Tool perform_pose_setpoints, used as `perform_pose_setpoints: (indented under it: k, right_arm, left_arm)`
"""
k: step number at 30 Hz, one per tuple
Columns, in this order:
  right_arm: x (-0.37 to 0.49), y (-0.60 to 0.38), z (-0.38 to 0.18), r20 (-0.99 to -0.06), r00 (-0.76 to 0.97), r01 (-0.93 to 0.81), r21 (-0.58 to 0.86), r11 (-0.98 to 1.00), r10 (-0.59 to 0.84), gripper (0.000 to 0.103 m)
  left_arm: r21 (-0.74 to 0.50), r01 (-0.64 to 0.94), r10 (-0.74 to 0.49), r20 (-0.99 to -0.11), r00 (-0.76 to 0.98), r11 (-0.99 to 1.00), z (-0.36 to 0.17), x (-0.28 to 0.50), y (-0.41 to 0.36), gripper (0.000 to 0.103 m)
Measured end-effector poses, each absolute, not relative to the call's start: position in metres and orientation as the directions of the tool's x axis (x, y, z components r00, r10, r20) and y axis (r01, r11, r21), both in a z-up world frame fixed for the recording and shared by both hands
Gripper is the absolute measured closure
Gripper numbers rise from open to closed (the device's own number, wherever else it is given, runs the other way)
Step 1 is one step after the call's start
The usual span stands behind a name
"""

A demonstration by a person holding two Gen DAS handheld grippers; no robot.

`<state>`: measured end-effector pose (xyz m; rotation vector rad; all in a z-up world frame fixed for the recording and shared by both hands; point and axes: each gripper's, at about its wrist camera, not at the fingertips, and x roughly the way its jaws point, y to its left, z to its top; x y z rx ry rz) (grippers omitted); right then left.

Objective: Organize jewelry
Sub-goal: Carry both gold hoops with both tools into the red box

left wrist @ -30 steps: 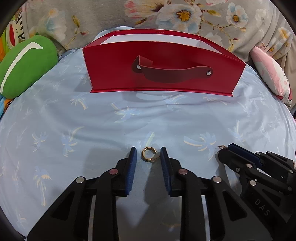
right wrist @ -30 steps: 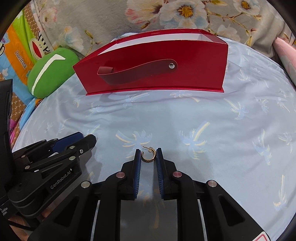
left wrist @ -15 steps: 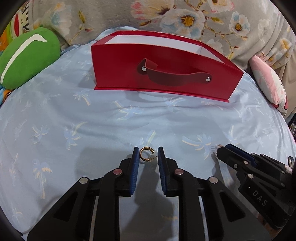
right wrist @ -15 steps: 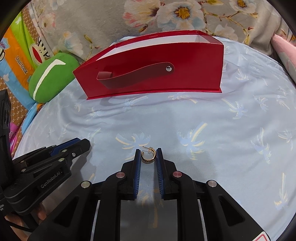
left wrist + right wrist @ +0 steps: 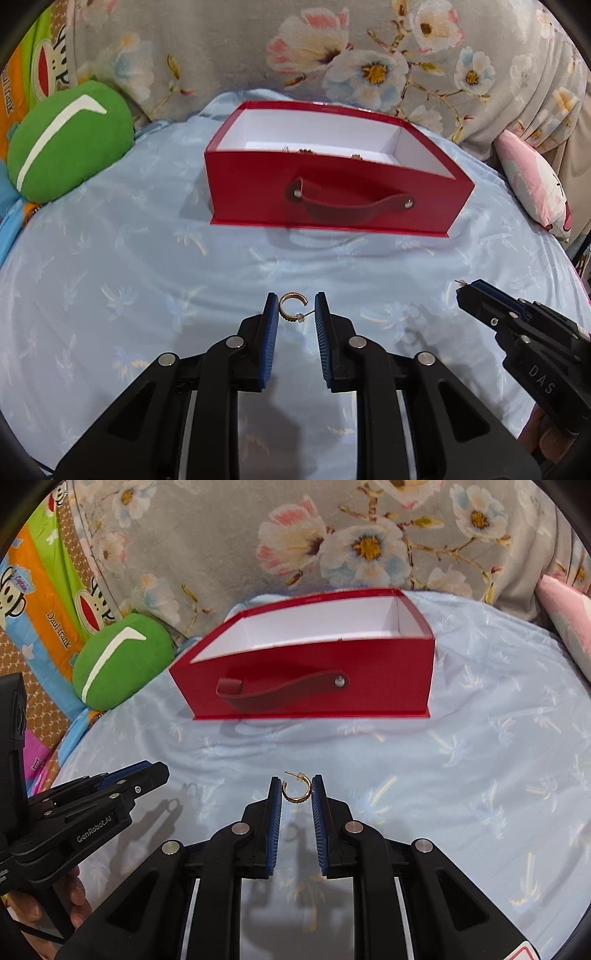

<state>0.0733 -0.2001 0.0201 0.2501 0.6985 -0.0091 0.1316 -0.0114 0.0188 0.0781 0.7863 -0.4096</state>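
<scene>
- The left gripper (image 5: 295, 308) pinches a gold hoop earring (image 5: 291, 305) between its blue pads, which are nearly closed on it.
- The right gripper (image 5: 296, 789) squeezes a second gold hoop (image 5: 297, 790) the same way.
- Both are up in the air, side by side, pointing at the red box (image 5: 332, 195).
- The box sits on a blue bedsheet (image 5: 129, 266) with little jewelry bits inside; a green pillow (image 5: 66, 144) lies to the left.
- A second ago both were low by the sheet; now they are higher, and the box's white inside shows.
</scene>
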Motion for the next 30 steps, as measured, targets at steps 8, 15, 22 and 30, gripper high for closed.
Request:
perform_pose_setpoints:
  k: [8,15,22,30]
  right_arm:
    - [0.093,-0.215,0.063,-0.569,0.821,0.079,0.183,0.98,0.04,0.088]
    - [0.13,-0.239,0.106,-0.495,0.868,0.077,0.173,0.982,0.019,0.088]
    - [0.175,-0.259,0.128,-0.458,0.888,0.075,0.211,0.975,0.031,0.088]
    - [0.226,-0.274,0.117,-0.474,0.88,0.097,0.221,0.971,0.02,0.088]
  left_arm:
    - [-0.02,0.388,-0.307,-0.647,0.697,0.922,0.06,0.151,-0.019,0.083]
    - [0.022,0.36,-0.279,-0.586,0.76,0.933,0.101,0.192,-0.025,0.083]
    - [0.044,0.349,-0.27,-0.544,0.794,0.936,0.129,0.234,-0.048,0.083]
    - [0.067,0.34,-0.248,-0.556,0.793,0.938,0.123,0.283,-0.087,0.083]
